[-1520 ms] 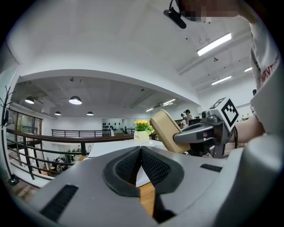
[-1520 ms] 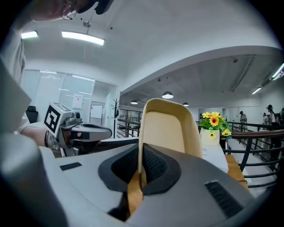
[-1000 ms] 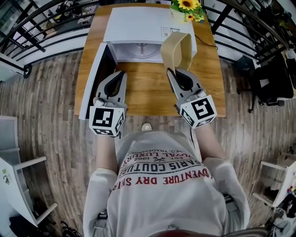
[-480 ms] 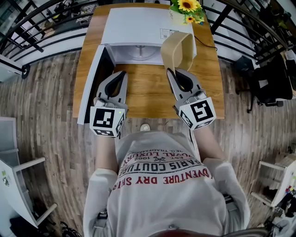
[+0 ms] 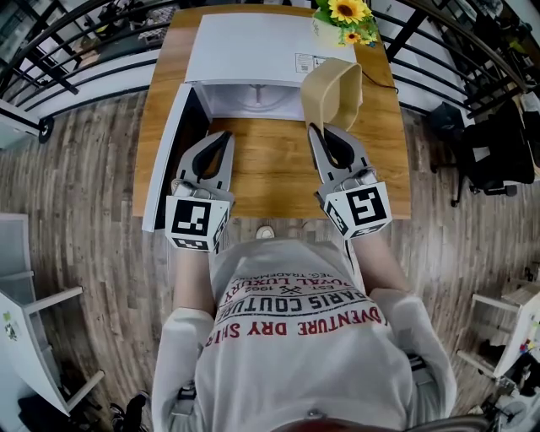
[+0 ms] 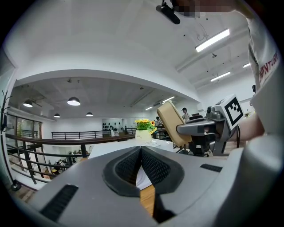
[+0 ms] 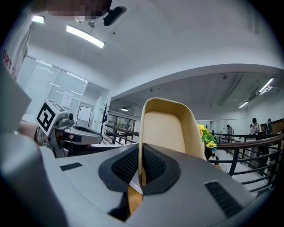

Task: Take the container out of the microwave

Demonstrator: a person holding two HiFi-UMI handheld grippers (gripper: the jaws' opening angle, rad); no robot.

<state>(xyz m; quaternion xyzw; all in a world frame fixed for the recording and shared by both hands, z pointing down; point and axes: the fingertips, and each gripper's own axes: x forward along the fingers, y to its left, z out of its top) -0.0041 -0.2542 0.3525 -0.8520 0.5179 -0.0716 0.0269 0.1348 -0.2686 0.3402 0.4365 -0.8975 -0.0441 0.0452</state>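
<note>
Floor [image 5: 76, 169]: wooden planks are seen all around the table.
Table [image 5: 270, 169]: a wooden top is seen, with its near part bare between the two grippers.
Microwave [image 5: 245, 46]: a white box is set at the far end of the table, with its cavity exposed toward the person.
Microwave door [image 5: 169, 160]: it is swung fully open on the left side and reaches toward the near table edge.
Container [image 5: 333, 93]: a tan tub is held up in the air, tipped on its side, in front of the microwave's right front corner; it is not rested on the table.
Right gripper [image 5: 319, 128]: its jaws are closed narrowly on the container's near rim, and the thin wall is seen pinched between the pads in the right gripper view [image 7: 141, 153].
Left gripper [image 5: 224, 135]: its jaws are brought together with nothing between them, as shown in the left gripper view [image 6: 141, 148]; it is held level just beside the open door.
Flowers [image 5: 344, 12]: yellow blooms are seen at the table's far right corner, beyond the container.
</note>
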